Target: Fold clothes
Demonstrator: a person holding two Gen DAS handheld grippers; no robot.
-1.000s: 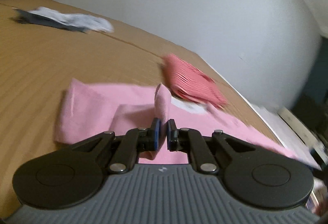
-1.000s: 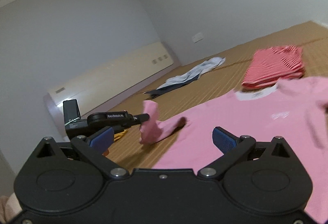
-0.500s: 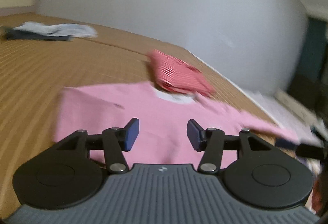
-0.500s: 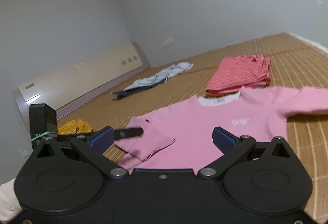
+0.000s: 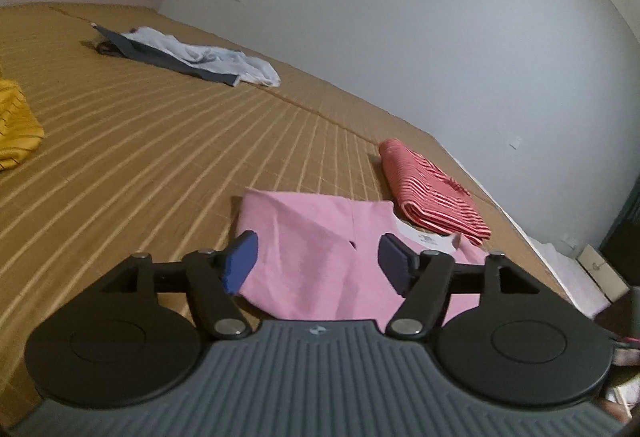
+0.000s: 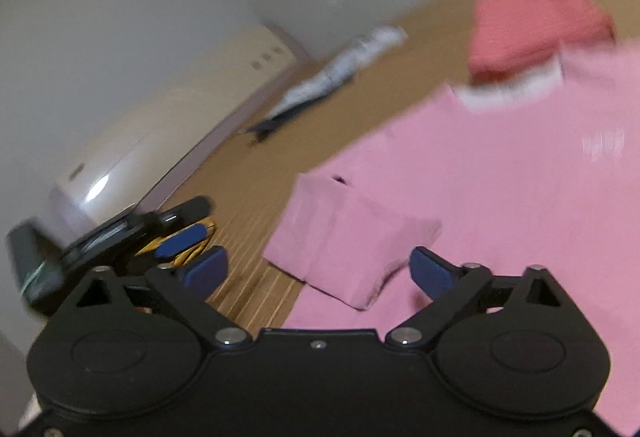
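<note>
A pink long-sleeved shirt (image 5: 320, 249) lies flat on the bamboo mat, its left sleeve folded in over the body (image 6: 352, 237). My left gripper (image 5: 318, 261) is open and empty, hovering just above the shirt's left side. My right gripper (image 6: 318, 269) is open and empty over the folded sleeve; this view is blurred by motion. The left gripper also shows in the right wrist view (image 6: 176, 233) at the left, off the shirt's edge.
A folded red striped garment (image 5: 432, 193) lies just beyond the shirt's collar. A pale blue and dark garment (image 5: 192, 57) lies farther back near the wall. A yellow garment (image 5: 14, 129) is at the far left. The mat (image 5: 160, 157) spreads around.
My left gripper let go of the pink sleeve, opened and drew back to the left. The sleeve now lies folded on the shirt. The right gripper swung down closer over it.
</note>
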